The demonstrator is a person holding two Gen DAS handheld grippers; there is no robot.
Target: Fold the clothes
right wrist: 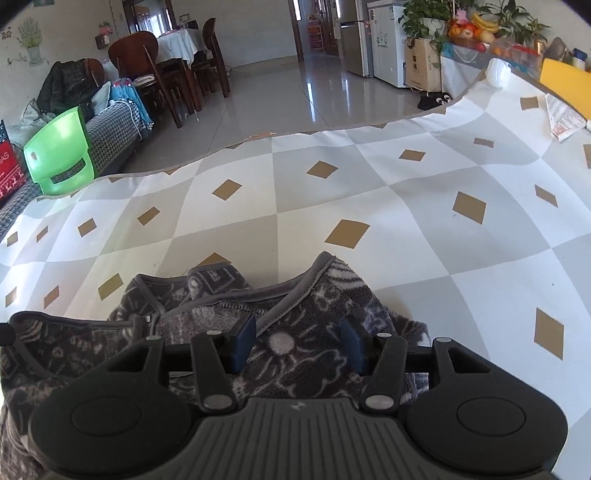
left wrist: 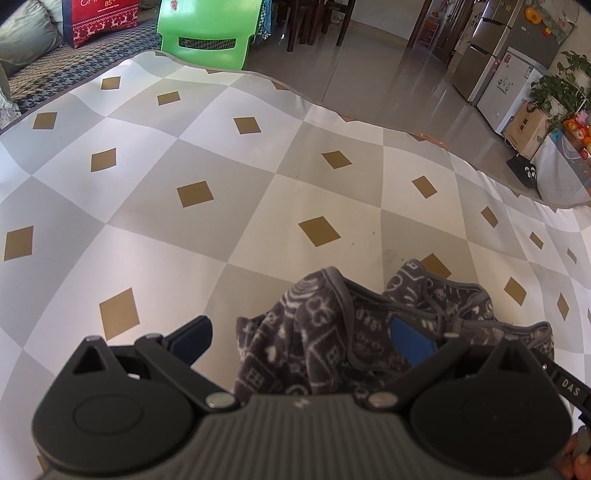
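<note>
Fleece (right wrist: 295, 354) lies bunched on the cloth (right wrist: 332, 192); we should pinch its hem (both claws (left wrist: 301, 339) (right wrist: 297, 343) gape, apparently gripping nothing) before spreading it flat.

One grey patterned garment (left wrist: 332, 332) on one checked bench (left wrist: 221, 206). Two hand-held grippers, left (left wrist: 301, 338) and right (right wrist: 297, 345). One green plastic chair (left wrist: 207, 33). One paper leaflet (right wrist: 563, 120).

Bright daylight, floor (right wrist: 314, 92) glare, fisheye-warped edges.
</note>
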